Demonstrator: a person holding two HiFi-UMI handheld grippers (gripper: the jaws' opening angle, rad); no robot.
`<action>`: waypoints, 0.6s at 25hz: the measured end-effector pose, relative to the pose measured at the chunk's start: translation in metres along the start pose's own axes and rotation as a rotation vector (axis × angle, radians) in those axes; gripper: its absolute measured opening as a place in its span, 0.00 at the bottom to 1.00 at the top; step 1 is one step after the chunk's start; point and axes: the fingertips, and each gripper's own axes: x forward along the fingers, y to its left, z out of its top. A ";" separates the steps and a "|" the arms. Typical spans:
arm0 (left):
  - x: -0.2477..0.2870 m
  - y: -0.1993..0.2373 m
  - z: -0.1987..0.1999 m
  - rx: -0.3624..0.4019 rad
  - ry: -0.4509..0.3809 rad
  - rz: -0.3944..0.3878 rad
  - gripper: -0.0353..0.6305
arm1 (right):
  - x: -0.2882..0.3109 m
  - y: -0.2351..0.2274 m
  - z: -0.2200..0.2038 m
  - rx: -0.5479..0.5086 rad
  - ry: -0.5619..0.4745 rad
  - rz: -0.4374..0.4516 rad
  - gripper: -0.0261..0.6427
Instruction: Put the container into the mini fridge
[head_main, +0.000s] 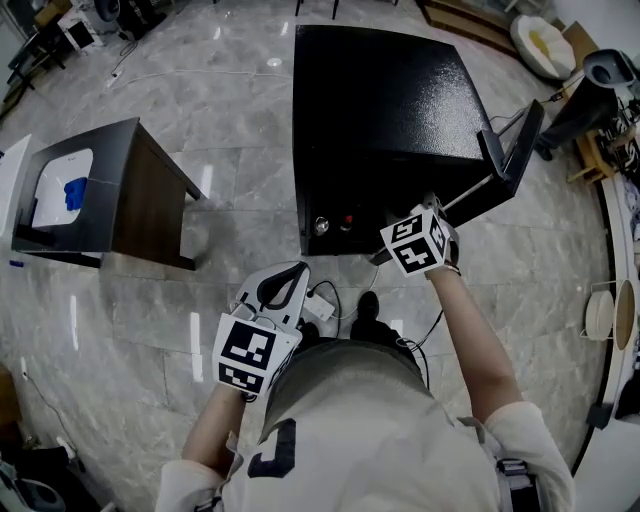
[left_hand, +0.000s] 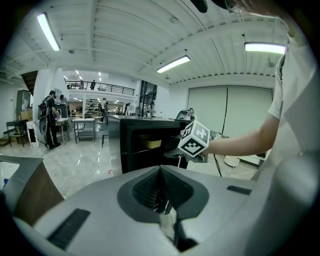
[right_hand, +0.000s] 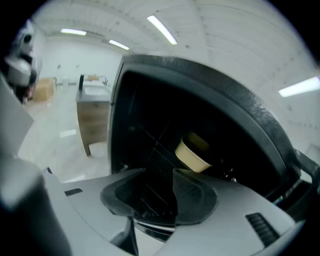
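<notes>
Resting inside the open mini fridge (right_hand: 225, 95), the container (right_hand: 192, 154) is ungripped. Right gripper (right_hand: 159, 192) fingers stand apart just before it. Left gripper (left_hand: 161, 190) fingers are pressed together, empty.

The left hand-held gripper (left_hand: 161, 192) has its jaws pressed together, empty. Beyond stands the open fridge (left_hand: 127, 155), a container (left_hand: 150, 142) on its shelf, the right hand-held gripper (left_hand: 182, 147) at its opening
</notes>
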 end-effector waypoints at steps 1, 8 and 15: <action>-0.004 0.000 -0.001 0.004 -0.002 -0.004 0.14 | -0.008 0.006 0.007 0.053 -0.028 0.019 0.28; -0.026 0.001 -0.008 0.025 -0.011 -0.042 0.14 | -0.067 0.050 0.053 0.332 -0.215 0.137 0.28; -0.033 -0.006 -0.014 0.015 -0.022 -0.097 0.14 | -0.143 0.088 0.088 0.576 -0.372 0.329 0.28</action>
